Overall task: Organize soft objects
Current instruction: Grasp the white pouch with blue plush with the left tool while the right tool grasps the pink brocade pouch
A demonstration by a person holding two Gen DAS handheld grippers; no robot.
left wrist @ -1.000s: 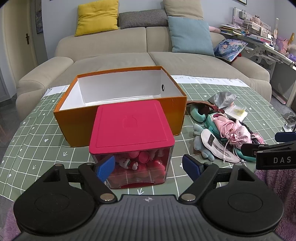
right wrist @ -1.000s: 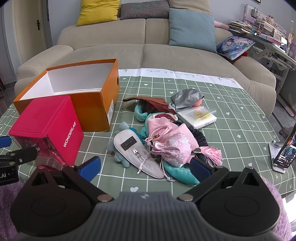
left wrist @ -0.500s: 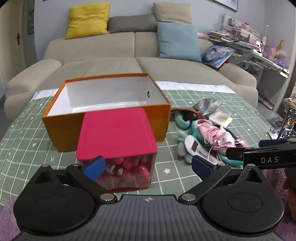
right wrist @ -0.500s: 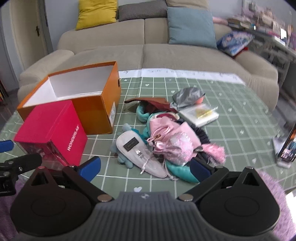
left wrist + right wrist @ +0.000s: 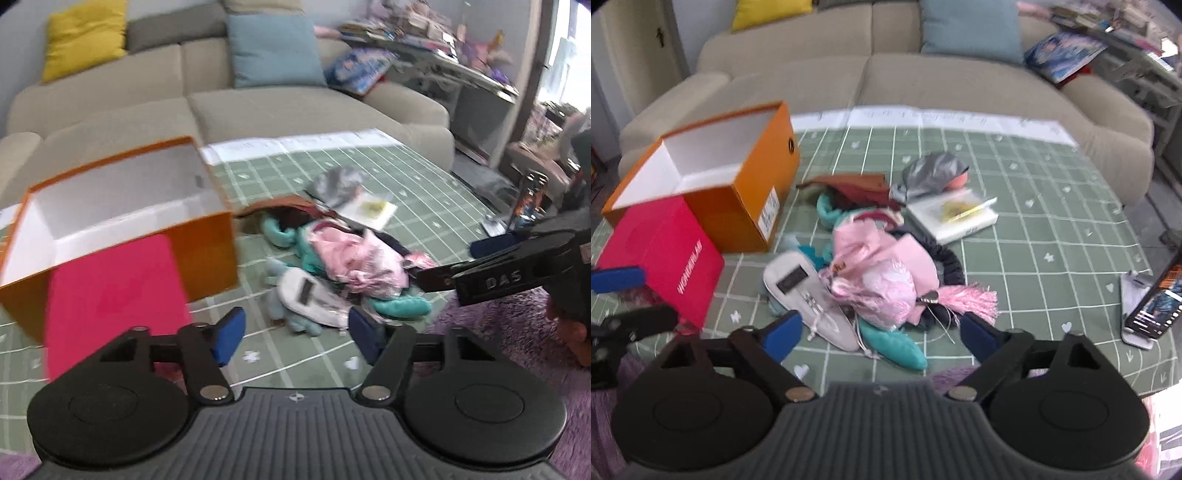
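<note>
Right wrist view: right gripper [image 5: 881, 334] and left gripper [image 5: 295, 334] both hang spread and empty above the green mat [image 5: 1052, 206], near the soft-object pile [image 5: 882, 273] beside the orange box [image 5: 746, 206].

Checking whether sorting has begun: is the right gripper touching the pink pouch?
Apart. In the right wrist view, the open right gripper sits short of the pink pouch, its fingertips flanking the pile's near edge without contact.
</note>
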